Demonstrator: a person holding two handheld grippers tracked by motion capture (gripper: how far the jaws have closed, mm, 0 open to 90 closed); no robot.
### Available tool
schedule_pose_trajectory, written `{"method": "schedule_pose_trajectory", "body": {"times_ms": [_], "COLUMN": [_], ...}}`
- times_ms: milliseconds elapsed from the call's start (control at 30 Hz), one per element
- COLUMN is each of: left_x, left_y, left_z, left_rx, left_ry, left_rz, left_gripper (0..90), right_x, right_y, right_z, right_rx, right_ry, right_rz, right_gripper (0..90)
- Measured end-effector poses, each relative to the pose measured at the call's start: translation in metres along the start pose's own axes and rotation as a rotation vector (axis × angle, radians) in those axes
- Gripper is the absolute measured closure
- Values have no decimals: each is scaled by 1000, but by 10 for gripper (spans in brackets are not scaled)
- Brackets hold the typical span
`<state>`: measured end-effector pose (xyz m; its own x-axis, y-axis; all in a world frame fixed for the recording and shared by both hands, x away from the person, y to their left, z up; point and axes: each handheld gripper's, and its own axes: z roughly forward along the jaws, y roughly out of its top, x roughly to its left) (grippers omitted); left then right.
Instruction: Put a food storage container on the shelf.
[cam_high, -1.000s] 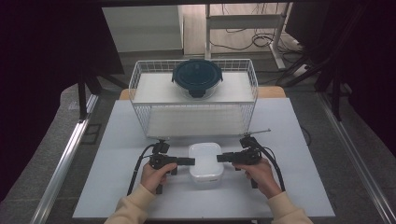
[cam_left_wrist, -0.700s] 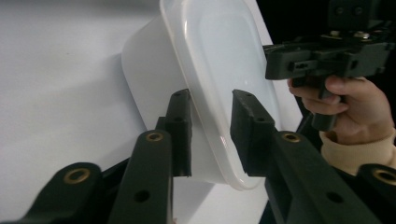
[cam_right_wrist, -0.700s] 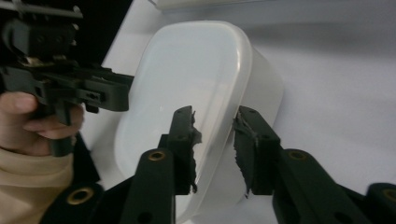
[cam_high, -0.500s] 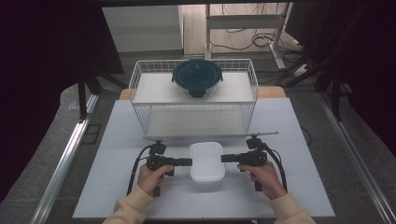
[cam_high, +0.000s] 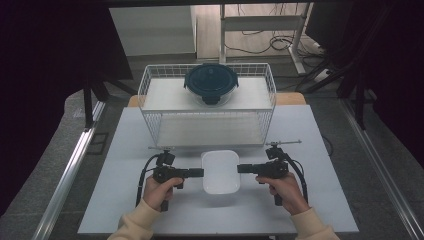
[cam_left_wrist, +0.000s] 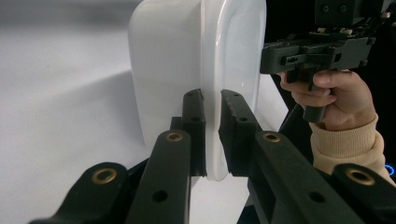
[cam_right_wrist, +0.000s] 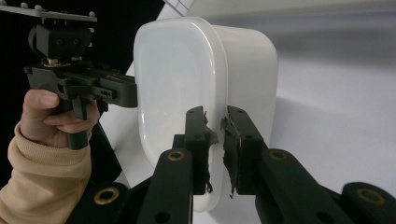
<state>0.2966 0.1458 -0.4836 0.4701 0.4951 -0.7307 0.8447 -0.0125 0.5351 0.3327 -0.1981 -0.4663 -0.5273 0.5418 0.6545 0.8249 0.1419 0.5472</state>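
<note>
A wide pale grey bench (cam_high: 125, 200) spans the lower half of the high view. At its far edge, in the upper middle, stands a white wire basket (cam_high: 150, 100), with a round dark blue lidded container (cam_high: 211, 82) on top. Just below the basket, at the middle of the frame, is the white rounded-rectangular plastic box (cam_high: 220, 171). The left tool (cam_high: 200, 173) meets the box's left edge and the right tool (cam_high: 241, 168) its right edge. In both gripper views the jaws have just been closing, are nearly together, and pinch the box's thin rim (cam_left_wrist: 212, 112) between their pads.
</note>
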Motion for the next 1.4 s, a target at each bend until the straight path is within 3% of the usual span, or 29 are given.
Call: {"method": "schedule_pose_trajectory", "body": {"times_ms": [200,733,1033,1400], "left_x": [-13,-37,-47,-64], "left_y": [2,9,27,51], "left_z": [-10,-30,-42,-59], "left_rx": [-13,-62,-68,-94], "left_ry": [5,30,43,42], "left_rz": [49,132,162,206], "left_gripper": [811,808,806,804], "right_x": [17,45,55,78], "right_y": [4,12,26,52], "right_z": [-9,-23,-26,-39], "right_rx": [-32,-77,-103,-133], "right_ry": [-3,-2,18,16], "right_rz": [-66,-164,-199,-251], "right_gripper": [797,800,803,804]}}
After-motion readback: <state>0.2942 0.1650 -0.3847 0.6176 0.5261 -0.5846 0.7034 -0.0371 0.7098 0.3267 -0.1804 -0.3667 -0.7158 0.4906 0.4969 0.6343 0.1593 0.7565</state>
